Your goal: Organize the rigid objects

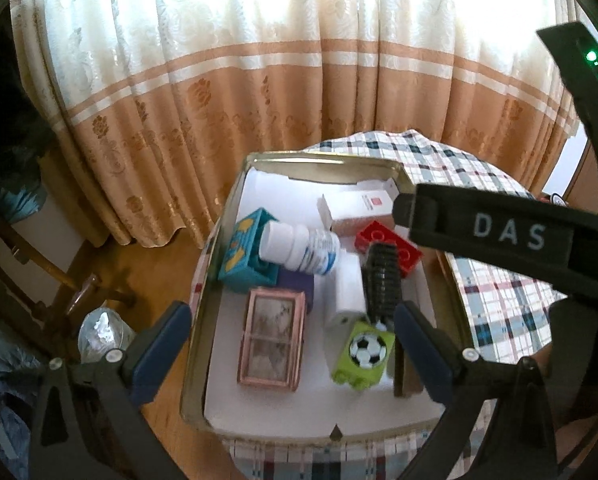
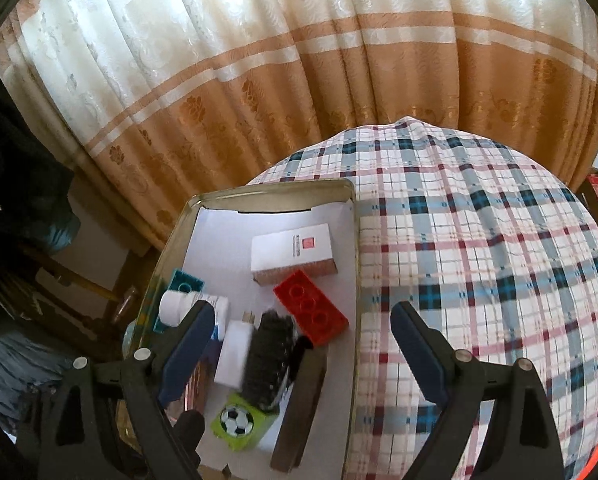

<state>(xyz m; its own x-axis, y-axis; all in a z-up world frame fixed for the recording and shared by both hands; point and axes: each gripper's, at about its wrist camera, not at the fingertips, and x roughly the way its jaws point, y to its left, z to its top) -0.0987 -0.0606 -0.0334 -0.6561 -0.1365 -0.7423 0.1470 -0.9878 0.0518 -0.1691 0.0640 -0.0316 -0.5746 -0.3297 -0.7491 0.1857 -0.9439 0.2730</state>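
A metal tray [image 1: 323, 156] lined with white paper holds a teal block [image 1: 243, 256], a white pill bottle [image 1: 299, 248] lying on its side, a pink framed box [image 1: 271, 336], a black brush [image 1: 381, 284], a red brick [image 1: 383, 240], a green football block [image 1: 363, 356] and a white carton [image 1: 363, 204]. My left gripper [image 1: 293, 344] hangs open above the tray's near half, holding nothing. My right gripper [image 2: 303, 346] stands open over the tray's right rim [image 2: 355, 280], above the brush [image 2: 267, 360] and red brick [image 2: 311, 308]. Its black body [image 1: 507, 236] crosses the left wrist view.
The tray sits at the left edge of a plaid-covered surface [image 2: 479, 260]. A brown wooden piece [image 2: 299, 408] and a white charger [image 2: 233, 356] also lie in the tray. A curtain [image 1: 259, 80] hangs behind. A wooden chair [image 1: 39, 272] and a plastic bag [image 1: 103, 332] stand on the floor at left.
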